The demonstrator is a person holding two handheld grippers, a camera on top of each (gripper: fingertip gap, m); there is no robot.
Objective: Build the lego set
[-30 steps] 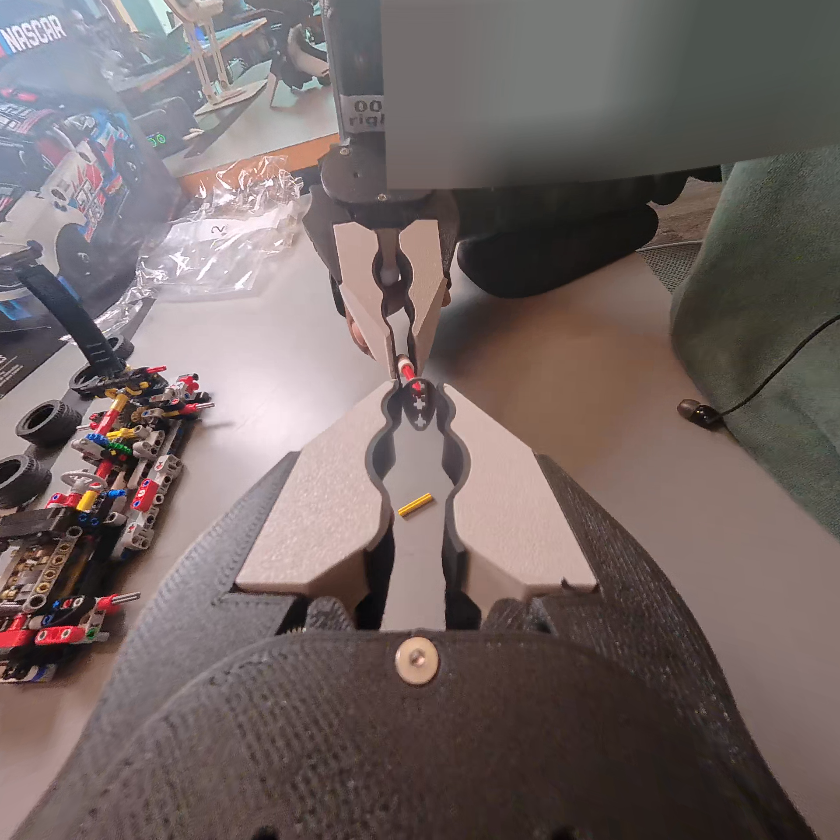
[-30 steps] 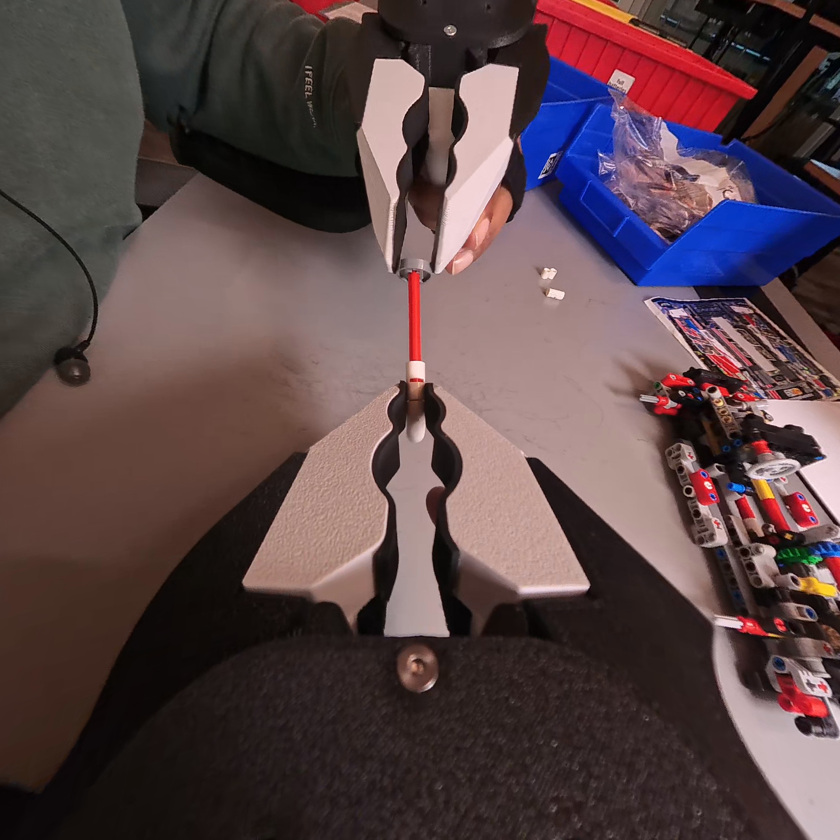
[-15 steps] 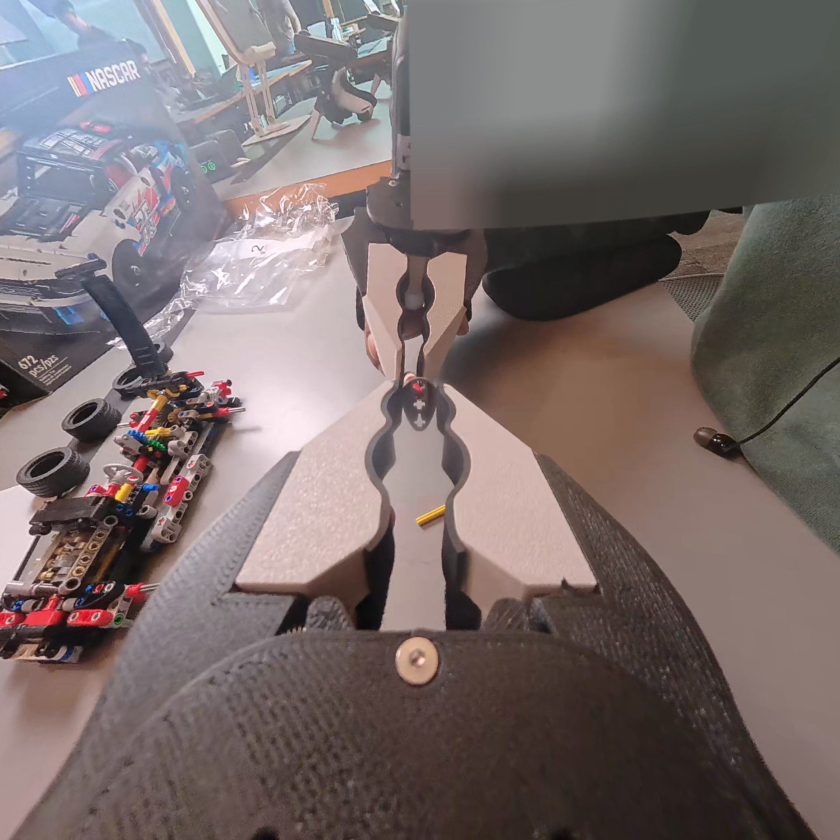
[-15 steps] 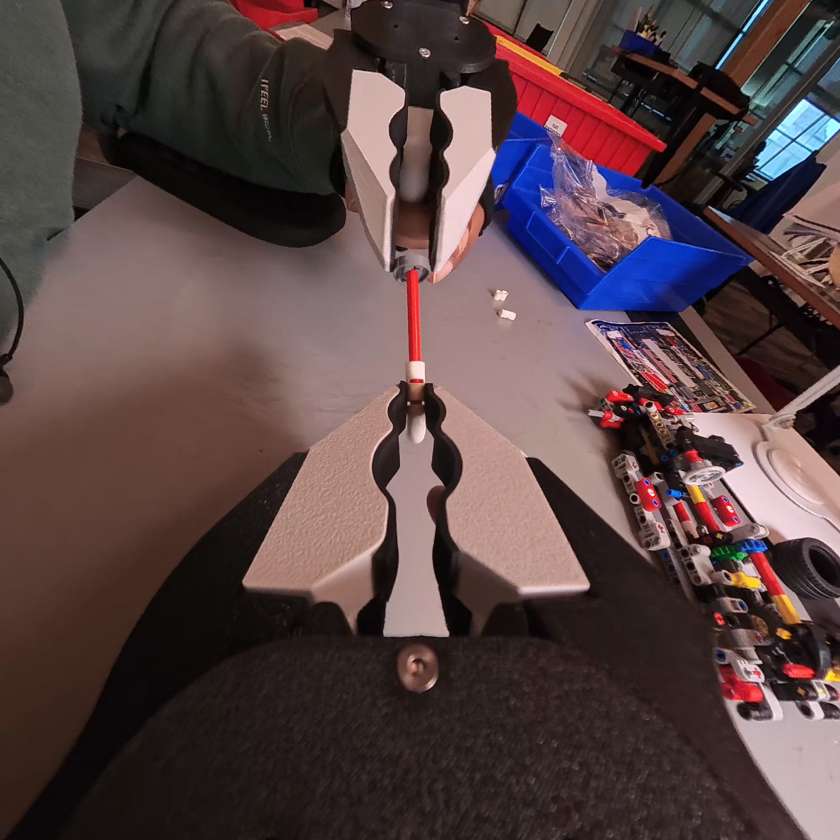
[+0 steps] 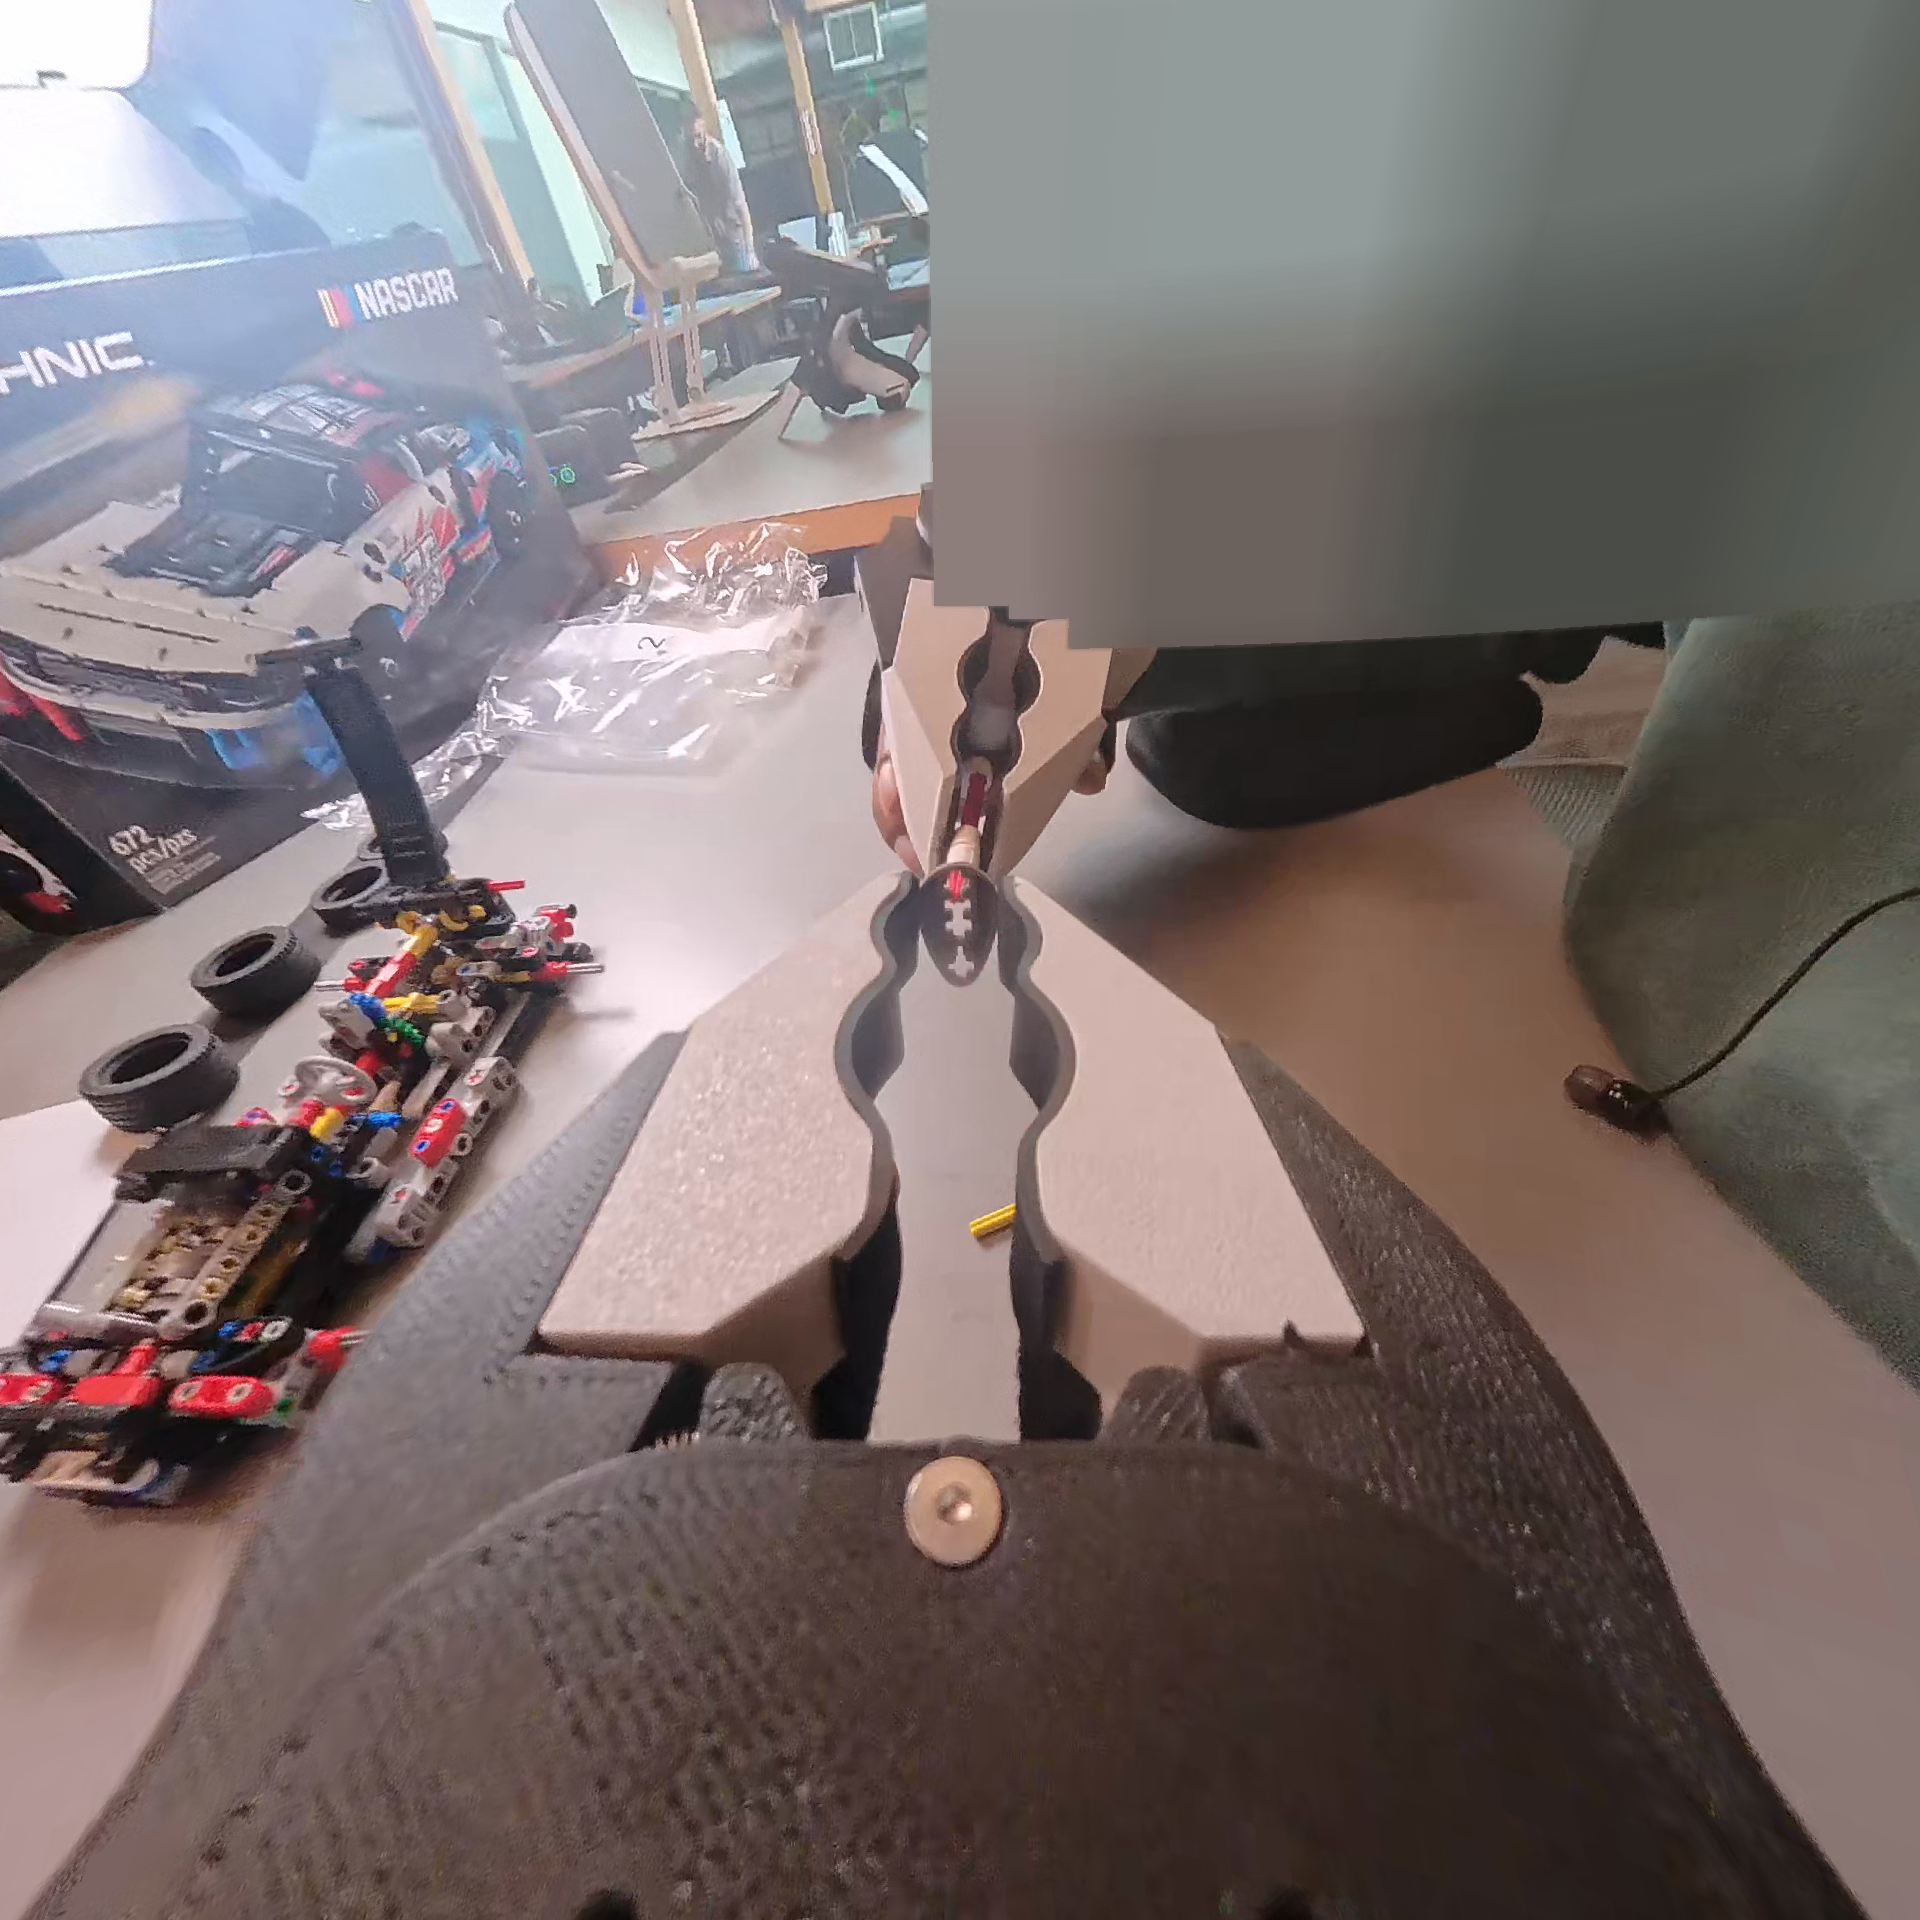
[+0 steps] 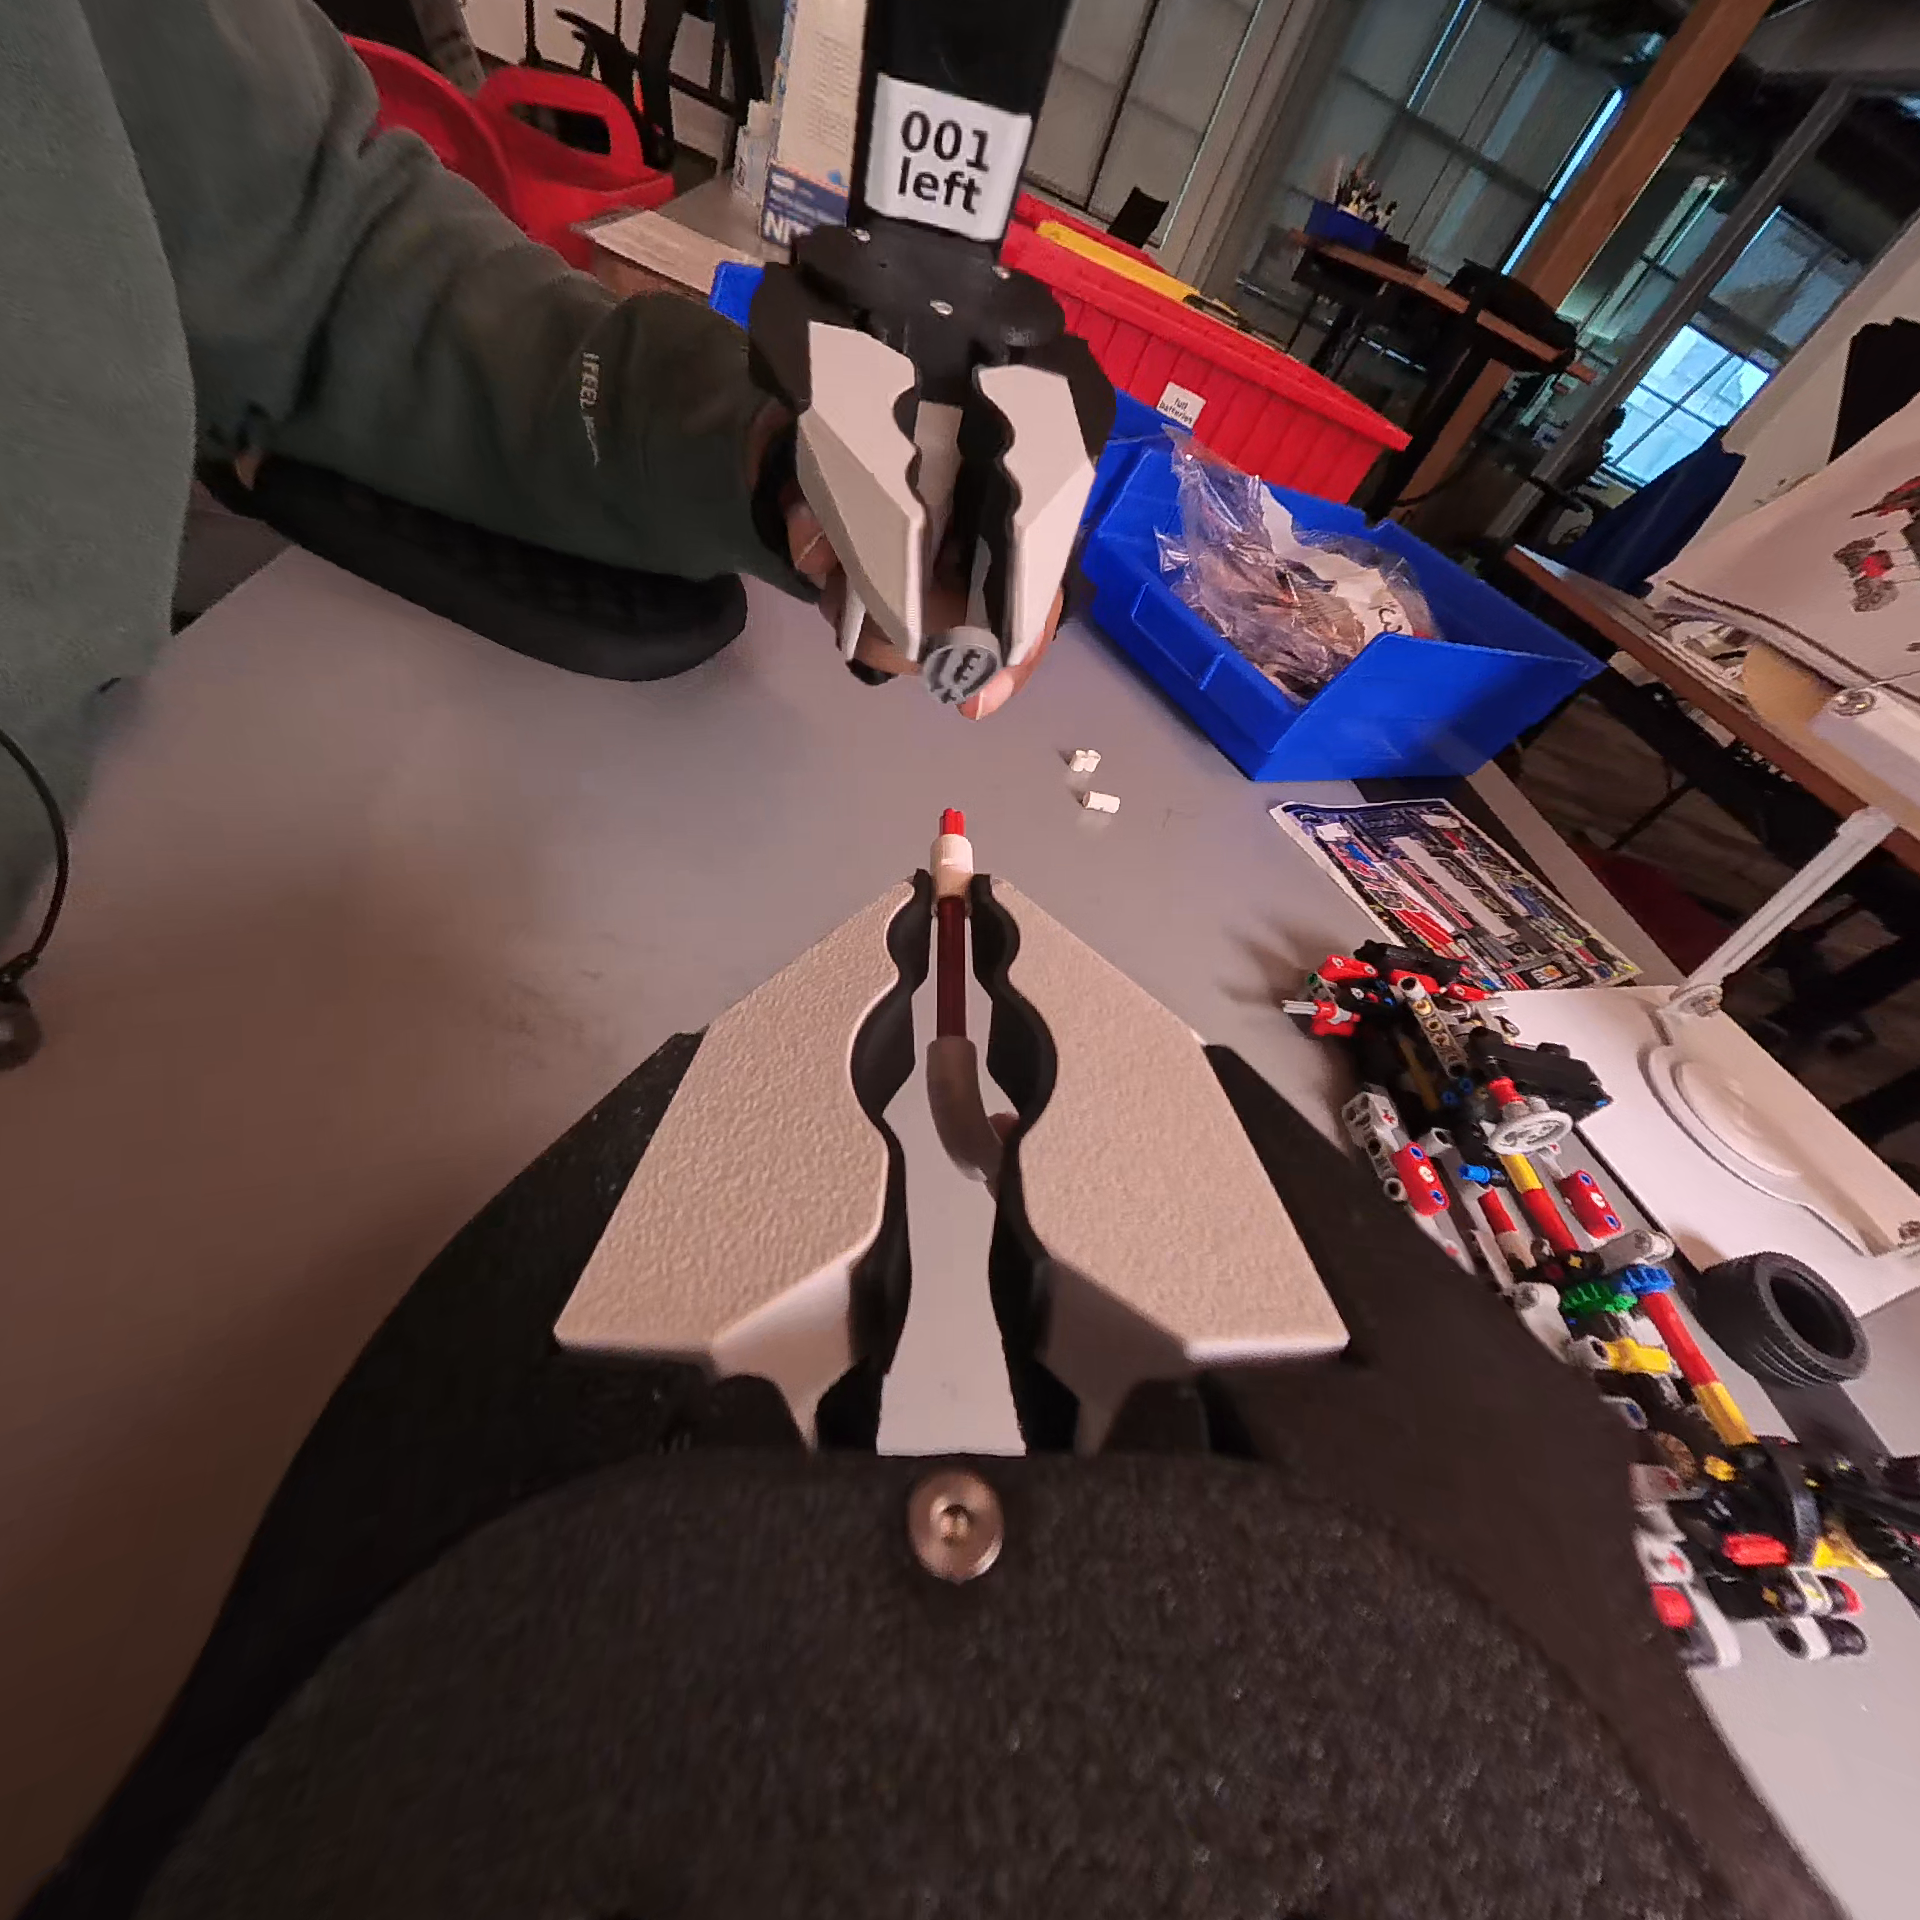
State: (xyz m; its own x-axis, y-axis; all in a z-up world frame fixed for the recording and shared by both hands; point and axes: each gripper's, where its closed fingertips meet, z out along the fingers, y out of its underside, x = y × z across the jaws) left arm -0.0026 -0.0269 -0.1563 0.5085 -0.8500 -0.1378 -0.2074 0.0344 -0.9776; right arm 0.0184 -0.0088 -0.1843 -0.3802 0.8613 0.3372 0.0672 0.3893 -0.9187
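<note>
Left wrist view, left to right:
- Printed box (image 5: pixel 239 499) with a race car pictured on it, standing at the far left of the grey worktop (image 5: pixel 665 883).
- Two loose black tyres (image 5: pixel 255 966) in front of the box.
- Partly built brick chassis (image 5: pixel 312 1132), many-coloured, lying lengthwise near the tyres.
- Clear plastic bags (image 5: pixel 644 665) behind the chassis.
- Left gripper (image 5: pixel 958 935), jaws clamped on a dark grey beam with cross-shaped holes (image 5: pixel 958 928), held by its edges at the fingertips.
- Small yellow pin (image 5: pixel 992 1222) on the worktop, seen between the left fingers.
- Right gripper (image 5: pixel 971 831) directly opposite, tip nearly meeting the beam's end.

Right wrist view, left to right:
- Green sleeve (image 6: pixel 416 343) of the person holding the left gripper.
- Right gripper (image 6: pixel 953 883), jaws clamped on a red axle (image 6: pixel 949 987) that runs back along the slot; a white bush (image 6: pixel 952 860) sits on the axle just beyond the fingertips, a short red tip showing past it.
- Beam's round grey end faces the axle tip, apart from it in this view.
- Two small white pieces (image 6: pixel 1091 779) on the worktop.
- Blue bin (image 6: pixel 1340 613) holding bagged parts, red bins (image 6: pixel 1226 364) behind.
- Printed leaflet (image 6: pixel 1455 894) beside the chassis.
</note>
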